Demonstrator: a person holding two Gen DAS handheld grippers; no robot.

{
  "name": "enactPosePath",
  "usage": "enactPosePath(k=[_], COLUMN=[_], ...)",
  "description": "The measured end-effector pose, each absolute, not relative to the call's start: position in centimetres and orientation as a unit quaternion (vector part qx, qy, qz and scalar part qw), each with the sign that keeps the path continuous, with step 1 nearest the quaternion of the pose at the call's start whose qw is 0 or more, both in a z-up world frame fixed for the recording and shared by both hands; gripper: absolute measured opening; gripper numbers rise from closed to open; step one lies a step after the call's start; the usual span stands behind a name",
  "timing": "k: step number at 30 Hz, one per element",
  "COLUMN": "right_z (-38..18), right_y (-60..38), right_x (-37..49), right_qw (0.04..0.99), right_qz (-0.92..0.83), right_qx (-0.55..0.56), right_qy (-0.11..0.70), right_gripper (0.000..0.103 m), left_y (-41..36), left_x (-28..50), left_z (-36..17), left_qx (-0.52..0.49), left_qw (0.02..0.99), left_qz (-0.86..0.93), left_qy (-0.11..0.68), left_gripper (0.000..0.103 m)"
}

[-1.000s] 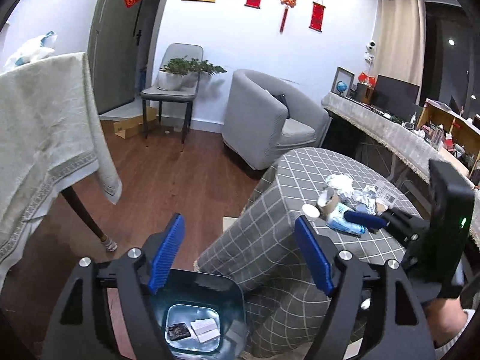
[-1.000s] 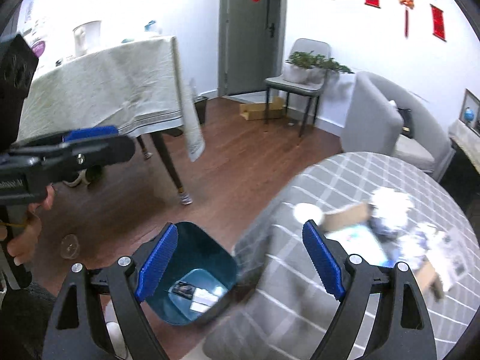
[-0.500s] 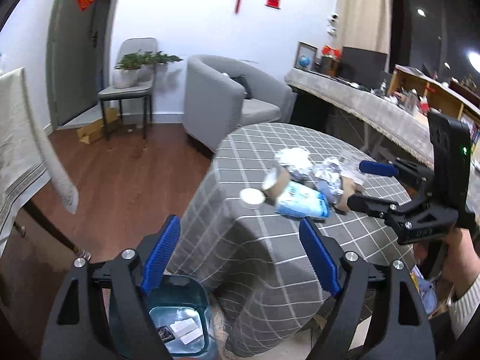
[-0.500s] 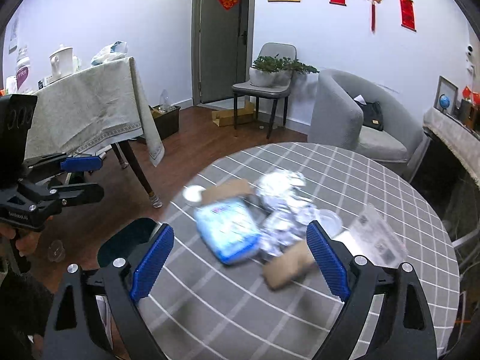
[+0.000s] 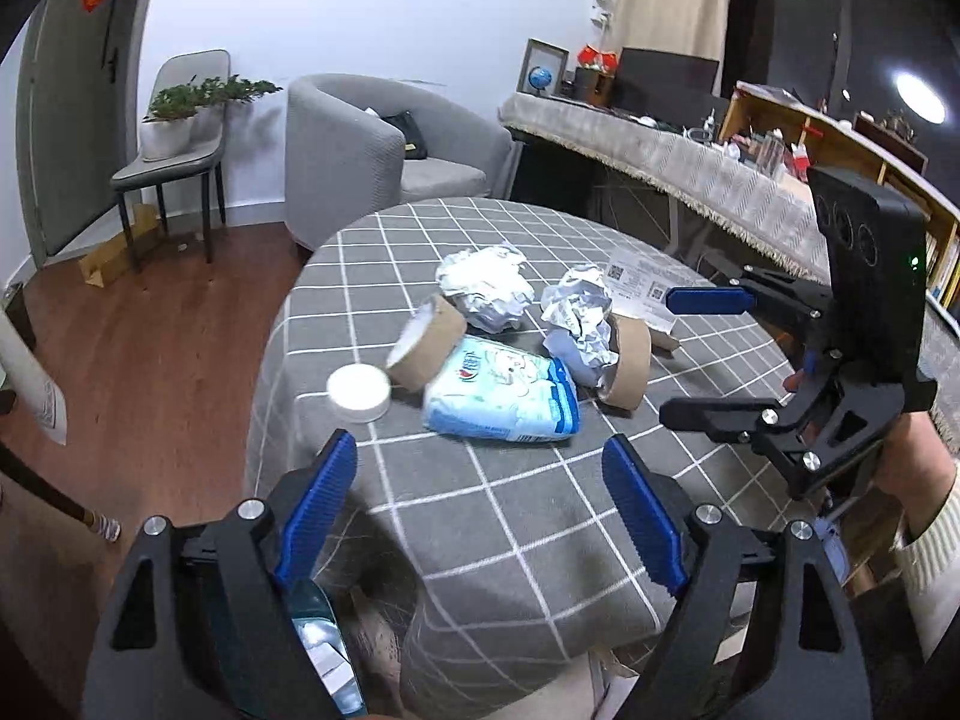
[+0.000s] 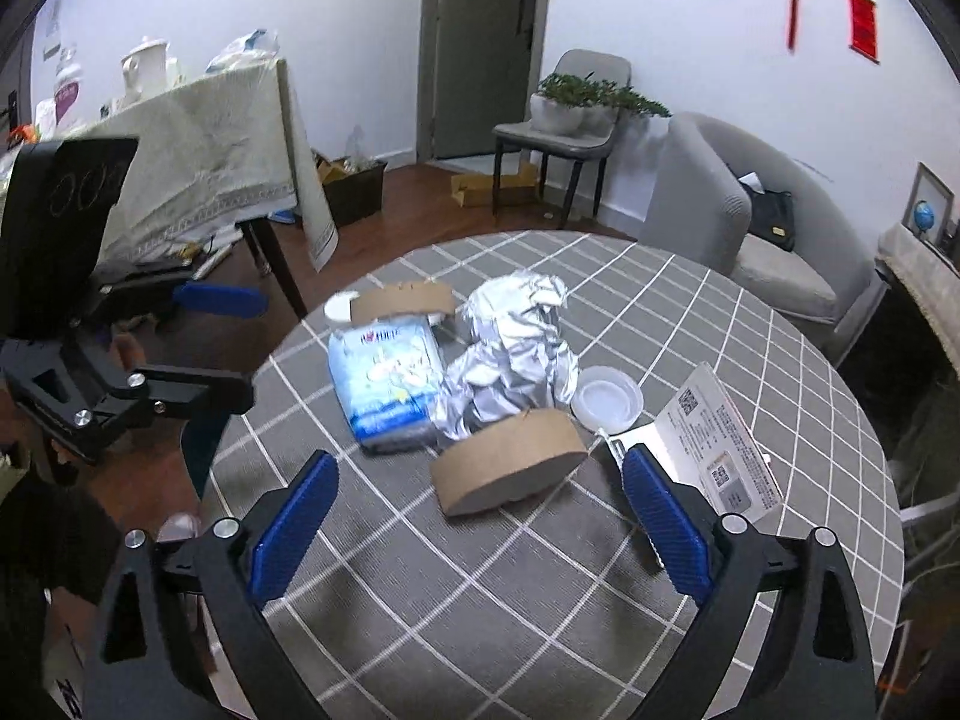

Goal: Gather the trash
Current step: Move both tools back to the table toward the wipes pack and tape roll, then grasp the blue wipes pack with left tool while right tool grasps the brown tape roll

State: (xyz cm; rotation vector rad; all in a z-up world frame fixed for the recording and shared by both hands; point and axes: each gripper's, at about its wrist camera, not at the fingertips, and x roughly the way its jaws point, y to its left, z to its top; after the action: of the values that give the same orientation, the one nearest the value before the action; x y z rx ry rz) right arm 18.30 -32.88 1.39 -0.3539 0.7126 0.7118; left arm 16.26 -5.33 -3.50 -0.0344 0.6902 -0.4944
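Trash lies heaped on a round table with a grey checked cloth (image 5: 510, 540). It includes a blue-white tissue pack (image 5: 501, 396) (image 6: 387, 384), two brown cardboard rings (image 5: 429, 348) (image 6: 510, 468), crumpled foil balls (image 5: 486, 288) (image 6: 516, 354), a white lid (image 5: 359, 391) and a printed leaflet (image 6: 717, 438). My left gripper (image 5: 480, 456) hovers over the near table edge, short of the tissue pack. Its jaws are opening with nothing between them. My right gripper (image 6: 480, 468) hangs just before the nearer cardboard ring, jaws also opening and empty.
A teal bin (image 5: 315, 624) stands on the wood floor below the table's edge, with scraps inside. A clear plastic lid (image 6: 606, 399) lies beside the foil. Beyond the table are a grey armchair (image 5: 384, 162), a chair with a plant (image 5: 174, 144) and a cloth-draped table (image 6: 210, 144).
Both grippers swung from above the bin on the floor to over the tabletop, closer to the heap of trash. Both pairs of jaws stand wider than before.
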Motion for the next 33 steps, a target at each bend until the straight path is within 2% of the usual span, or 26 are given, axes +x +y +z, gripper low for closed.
enactPosePath(k=[15, 24, 27, 28, 31, 33], right_z=[-0.4, -0.5, -0.3, -0.2, 0.2, 0.4], right_y=[-33.2, -33.1, -32.9, -32.9, -32.9, -33.1], right_x=[19.6, 20.7, 21.1, 21.2, 21.4, 21.6], right_qw=[0.832, 0.830, 0.830, 0.830, 0.833, 0.835], right_qz=[0.350, 0.355, 0.358, 0.361, 0.368, 0.370], right_qx=[-0.207, -0.204, -0.200, -0.196, -0.185, -0.179], right_qy=[0.378, 0.379, 0.378, 0.377, 0.370, 0.365], right_gripper=[0.097, 0.097, 0.097, 0.097, 0.096, 0.089], left_y=[-9.2, -9.4, -9.7, -9.8, -9.9, -9.8], left_x=[19.6, 21.0, 20.9, 20.9, 20.9, 21.0], left_z=[-5.7, -5.8, -5.8, -5.7, -5.7, -5.7], left_qx=[0.023, 0.017, 0.025, 0.025, 0.025, 0.022], left_qw=[0.904, 0.907, 0.909, 0.909, 0.908, 0.907], left_qz=[-0.233, -0.229, -0.223, -0.224, -0.229, -0.231], left_qy=[0.357, 0.354, 0.351, 0.351, 0.350, 0.350], left_gripper=[0.087, 0.092, 0.084, 0.078, 0.074, 0.072])
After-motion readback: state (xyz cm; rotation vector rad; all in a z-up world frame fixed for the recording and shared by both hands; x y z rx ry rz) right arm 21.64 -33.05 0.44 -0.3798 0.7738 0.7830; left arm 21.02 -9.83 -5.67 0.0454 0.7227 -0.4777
